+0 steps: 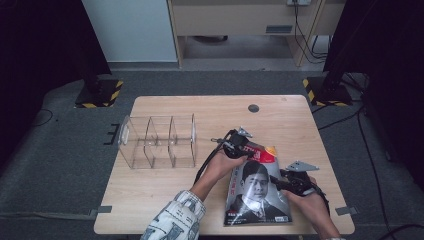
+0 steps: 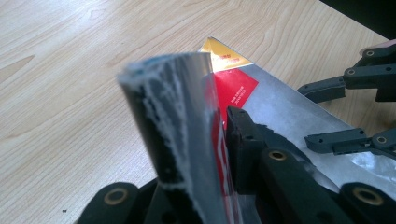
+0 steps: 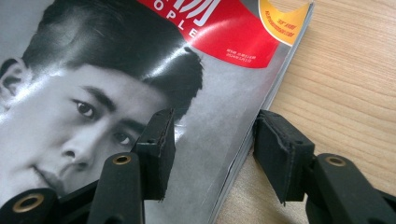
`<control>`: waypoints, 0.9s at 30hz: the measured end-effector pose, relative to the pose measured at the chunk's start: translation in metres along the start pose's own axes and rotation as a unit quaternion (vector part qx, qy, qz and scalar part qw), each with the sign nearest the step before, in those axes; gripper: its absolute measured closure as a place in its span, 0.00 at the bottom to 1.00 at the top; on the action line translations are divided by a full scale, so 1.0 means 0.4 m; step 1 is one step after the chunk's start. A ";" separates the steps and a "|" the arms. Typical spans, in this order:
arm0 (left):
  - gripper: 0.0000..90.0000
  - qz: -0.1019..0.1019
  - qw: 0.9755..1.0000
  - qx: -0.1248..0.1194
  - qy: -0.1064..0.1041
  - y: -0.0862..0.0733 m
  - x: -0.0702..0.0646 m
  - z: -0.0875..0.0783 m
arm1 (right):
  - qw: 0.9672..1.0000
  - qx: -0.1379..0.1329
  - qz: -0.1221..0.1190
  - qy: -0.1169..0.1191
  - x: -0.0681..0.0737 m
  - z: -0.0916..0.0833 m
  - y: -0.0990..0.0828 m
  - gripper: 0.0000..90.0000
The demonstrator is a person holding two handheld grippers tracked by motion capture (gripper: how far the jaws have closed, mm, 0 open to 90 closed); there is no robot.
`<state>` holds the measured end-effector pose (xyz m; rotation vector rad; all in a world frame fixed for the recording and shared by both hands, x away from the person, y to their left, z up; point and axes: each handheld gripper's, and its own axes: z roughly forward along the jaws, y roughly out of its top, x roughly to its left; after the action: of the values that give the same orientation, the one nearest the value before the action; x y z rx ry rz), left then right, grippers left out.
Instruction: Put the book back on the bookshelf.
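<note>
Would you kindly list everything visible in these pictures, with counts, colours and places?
magazine: one, grey cover with red and yellow top, near right of table, its top left corner lifted.
clear divider box: one, transparent, left half of table.
table: one, light wood, centre.
hazard-striped bases: two, black and yellow, on the floor beyond the table.
left tool: one, black, shut on the magazine's lifted corner.
right tool: one, black, open, straddling the magazine's right edge.

Clear divided organizer (image 1: 157, 141) left of centre on wooden table (image 1: 150, 185); dark round grommet (image 1: 253, 108) near table's upper edge, right of centre.
</note>
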<state>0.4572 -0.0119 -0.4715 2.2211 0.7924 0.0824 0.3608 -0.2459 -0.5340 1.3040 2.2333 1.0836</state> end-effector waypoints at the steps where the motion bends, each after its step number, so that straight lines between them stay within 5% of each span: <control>1: 0.92 -0.002 1.000 -0.002 0.001 0.000 0.000 -0.001 | 1.000 0.000 -0.001 0.000 0.000 0.000 0.000 0.54; 7: 0.93 -0.013 1.000 -0.008 -0.004 0.005 0.004 -0.008 | 1.000 0.004 0.009 0.001 -0.003 -0.002 0.003 0.52; 13: 0.95 -0.012 1.000 -0.018 -0.009 0.012 -0.003 -0.018 | 0.999 -0.024 0.025 -0.001 -0.024 -0.025 0.011 0.51; 20: 0.96 -0.007 1.000 -0.020 -0.008 0.025 -0.009 -0.030 | 0.997 -0.047 0.057 -0.037 -0.065 -0.055 0.009 0.49; 27: 0.96 0.009 1.000 -0.026 -0.005 0.048 -0.022 -0.043 | 0.992 -0.033 0.082 -0.085 -0.096 -0.057 -0.003 0.41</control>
<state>0.4549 -0.0159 -0.4446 2.1774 0.7558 0.0990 0.3661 -0.2889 -0.5234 1.5126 1.9793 1.0488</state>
